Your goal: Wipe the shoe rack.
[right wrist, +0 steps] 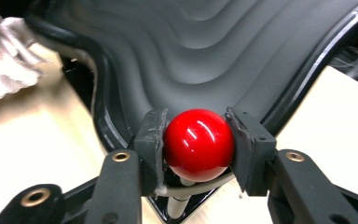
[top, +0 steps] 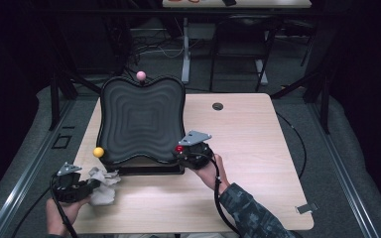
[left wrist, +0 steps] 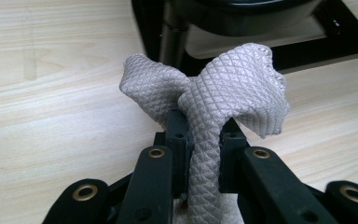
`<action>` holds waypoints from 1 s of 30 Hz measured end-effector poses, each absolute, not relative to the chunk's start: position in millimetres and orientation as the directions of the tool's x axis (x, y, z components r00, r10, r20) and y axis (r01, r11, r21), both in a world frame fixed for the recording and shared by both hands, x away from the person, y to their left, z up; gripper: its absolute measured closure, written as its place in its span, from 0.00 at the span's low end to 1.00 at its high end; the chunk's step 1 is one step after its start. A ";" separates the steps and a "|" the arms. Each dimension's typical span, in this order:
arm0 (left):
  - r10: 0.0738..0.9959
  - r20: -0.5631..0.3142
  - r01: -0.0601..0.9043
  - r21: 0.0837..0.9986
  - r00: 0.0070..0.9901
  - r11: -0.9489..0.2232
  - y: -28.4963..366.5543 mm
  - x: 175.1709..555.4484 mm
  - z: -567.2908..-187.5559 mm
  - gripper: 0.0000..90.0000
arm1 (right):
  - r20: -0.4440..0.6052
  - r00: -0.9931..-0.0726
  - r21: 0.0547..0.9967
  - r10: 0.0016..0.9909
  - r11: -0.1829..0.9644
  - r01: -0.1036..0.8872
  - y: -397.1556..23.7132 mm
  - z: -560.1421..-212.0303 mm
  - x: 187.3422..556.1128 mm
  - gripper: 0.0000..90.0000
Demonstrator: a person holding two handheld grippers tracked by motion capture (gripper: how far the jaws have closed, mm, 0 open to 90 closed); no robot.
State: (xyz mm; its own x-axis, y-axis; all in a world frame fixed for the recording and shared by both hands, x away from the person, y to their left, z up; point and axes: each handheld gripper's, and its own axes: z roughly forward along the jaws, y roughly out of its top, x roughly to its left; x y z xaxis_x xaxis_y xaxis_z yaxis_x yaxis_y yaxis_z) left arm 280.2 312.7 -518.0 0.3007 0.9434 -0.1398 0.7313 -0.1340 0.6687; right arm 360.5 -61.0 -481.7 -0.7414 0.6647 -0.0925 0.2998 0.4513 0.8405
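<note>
A black wavy tray [top: 141, 119] stands tilted on a black base on the wooden table [top: 258, 163]. Ball knobs sit at its corners: pink [top: 141, 75] at the far edge, yellow [top: 98, 152] at front left, red [top: 179, 148] at front right. My right gripper [top: 181, 150] is at the front right corner, and in its own view the right gripper [right wrist: 198, 135] has both pads against the red ball [right wrist: 199, 144]. My left gripper [top: 95, 184] is near the table's front left, shut on a crumpled grey-white cloth [top: 104, 191]. Close up, the left gripper [left wrist: 205, 126] pinches the quilted cloth [left wrist: 233, 88], which bunches above the jaws.
The tray's black base [left wrist: 307, 51] lies just beyond the cloth. A round cable hole [top: 218, 106] sits at the table's far middle and a metal clip [top: 306, 208] at its front right edge. Dark frame posts flank the table; another desk stands behind.
</note>
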 end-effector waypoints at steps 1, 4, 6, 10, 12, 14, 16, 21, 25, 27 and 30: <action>0.945 -0.137 0.731 0.670 0.296 -0.132 313.5 280.4 -517.8 0.88 | -0.104 -0.728 0.837 0.677 0.455 0.304 -60.9 -481.1 360.2 0.59; 0.947 -0.134 0.733 0.668 0.291 -0.131 315.0 280.5 -518.0 0.88 | -0.109 -0.722 0.838 0.683 0.454 0.303 -62.3 -481.0 361.3 0.62; 0.948 -0.132 0.734 0.666 0.290 -0.132 315.6 280.6 -518.4 0.88 | -0.106 -0.721 0.835 0.684 0.455 0.309 -64.2 -481.6 363.1 0.66; 0.949 -0.126 0.730 0.670 0.288 -0.133 316.5 281.2 -518.3 0.88 | -0.104 -0.703 0.833 0.703 0.448 0.324 -70.1 -481.6 368.0 0.66; 0.951 -0.123 0.727 0.674 0.284 -0.130 315.8 282.2 -518.1 0.88 | -0.110 -0.683 0.827 0.722 0.447 0.340 -73.7 -481.2 370.9 0.66; 0.952 -0.115 0.723 0.678 0.283 -0.133 314.9 284.1 -518.2 0.88 | -0.110 -0.668 0.826 0.736 0.442 0.350 -77.7 -481.0 374.2 0.66; 0.952 -0.110 0.720 0.680 0.285 -0.137 313.8 286.4 -518.4 0.88 | -0.115 -0.650 0.824 0.751 0.438 0.360 -81.2 -480.5 377.1 0.66; 0.946 -0.111 0.708 0.691 0.303 -0.146 304.2 297.6 -522.1 0.88 | -0.101 -0.619 0.830 0.779 0.408 0.379 -88.2 -481.4 384.1 0.65; 0.942 -0.101 0.688 0.709 0.321 -0.158 297.2 306.9 -524.2 0.88 | -0.103 -0.625 0.832 0.774 0.412 0.372 -88.1 -483.5 385.9 0.66; 0.942 -0.108 0.684 0.715 0.316 -0.147 296.6 310.7 -525.4 0.88 | -0.110 -0.621 0.836 0.776 0.410 0.365 -88.3 -484.0 387.3 0.66; 0.942 -0.131 0.678 0.724 0.310 -0.123 297.6 315.4 -528.4 0.88 | -0.113 -0.613 0.837 0.782 0.408 0.365 -89.1 -484.6 389.6 0.66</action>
State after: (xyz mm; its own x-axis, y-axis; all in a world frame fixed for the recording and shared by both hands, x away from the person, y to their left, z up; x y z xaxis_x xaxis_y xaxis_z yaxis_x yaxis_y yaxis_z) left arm 315.4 297.6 -528.4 0.3101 0.9416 -0.1309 0.6783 -0.1227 0.7244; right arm 389.6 -89.1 -484.6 -0.6131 0.7818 -0.1131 0.3655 0.4077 0.8368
